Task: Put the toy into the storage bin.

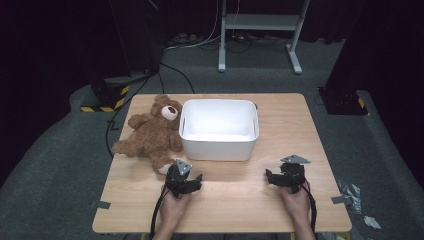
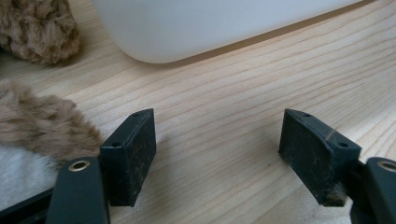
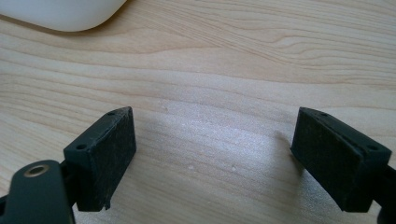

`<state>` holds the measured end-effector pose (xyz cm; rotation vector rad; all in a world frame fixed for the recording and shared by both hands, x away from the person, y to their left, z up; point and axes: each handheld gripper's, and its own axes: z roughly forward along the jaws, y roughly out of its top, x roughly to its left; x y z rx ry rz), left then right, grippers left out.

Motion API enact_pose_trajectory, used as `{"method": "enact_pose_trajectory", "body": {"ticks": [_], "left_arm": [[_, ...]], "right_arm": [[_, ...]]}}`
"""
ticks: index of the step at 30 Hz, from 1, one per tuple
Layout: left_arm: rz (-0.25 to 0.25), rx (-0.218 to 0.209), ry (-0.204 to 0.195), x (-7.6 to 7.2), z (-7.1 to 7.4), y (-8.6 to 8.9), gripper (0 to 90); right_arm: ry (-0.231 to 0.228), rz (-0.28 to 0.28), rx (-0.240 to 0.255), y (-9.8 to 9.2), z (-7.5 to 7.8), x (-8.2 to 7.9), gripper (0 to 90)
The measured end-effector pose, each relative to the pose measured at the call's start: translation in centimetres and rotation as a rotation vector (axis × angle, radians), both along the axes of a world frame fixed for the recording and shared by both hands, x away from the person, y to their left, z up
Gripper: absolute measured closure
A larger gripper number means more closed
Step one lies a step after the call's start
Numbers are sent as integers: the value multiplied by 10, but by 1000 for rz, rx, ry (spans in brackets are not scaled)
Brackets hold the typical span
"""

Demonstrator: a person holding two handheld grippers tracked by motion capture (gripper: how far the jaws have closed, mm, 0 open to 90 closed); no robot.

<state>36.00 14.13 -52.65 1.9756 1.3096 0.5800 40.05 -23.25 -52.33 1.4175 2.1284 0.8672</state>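
Note:
A brown teddy bear [image 1: 150, 132] lies on its back at the left of the wooden table [image 1: 290, 120], touching the left wall of a white plastic tub [image 1: 219, 145] that has nothing in it. My left gripper [image 1: 186, 181] rests low over the table just in front of the bear's foot, open with only bare wood between its jaws; in the left gripper view [image 2: 218, 149] the bear's fur [image 2: 44, 123] lies to the left and the tub [image 2: 210, 23] stands ahead. My right gripper [image 1: 284, 179] sits in front of the tub's right corner, open, and in the right gripper view [image 3: 214, 154] its jaws frame bare wood.
The tub's corner [image 3: 60, 11] lies ahead and to the left in the right gripper view. Beyond the table stand a white metal frame [image 1: 260, 30] and cables on grey carpet. Tape scraps [image 1: 350, 195] lie on the floor at right.

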Motion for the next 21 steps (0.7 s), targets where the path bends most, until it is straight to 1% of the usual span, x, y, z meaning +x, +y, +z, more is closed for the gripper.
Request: {"method": "enact_pose_trajectory", "body": {"ticks": [4,8,9,10,11,12,14,16,17,19,20,21], "left_arm": [[-4,1,-1,0,0,0,266],[-2,8,3,-1,0,-1,233],[-6,10,4,-1,0,0,228],[-11,9,6,-2,0,0,220],[-17,2,7,-2,0,-1,210],[-26,4,9,-2,0,-1,199],[-26,6,19,-3,0,-2,196],[-33,11,26,-6,1,-3,200],[-34,7,30,-7,2,-4,203],[-42,28,34,-8,3,-3,209],[-35,30,40,-10,4,-4,209],[-36,39,38,-11,5,-3,205]], "right_arm": [[1,0,1,0,0,0,134],[0,-2,5,0,0,0,133],[-7,-1,1,0,0,0,134],[6,0,6,1,0,0,135],[7,1,5,1,0,-1,135],[3,2,3,0,0,0,135],[3,3,4,0,0,0,136],[5,18,-1,0,1,0,137],[4,18,-2,0,1,0,137],[3,18,-2,0,1,0,136],[5,18,-1,0,1,0,137],[5,17,0,0,1,0,136]]}}
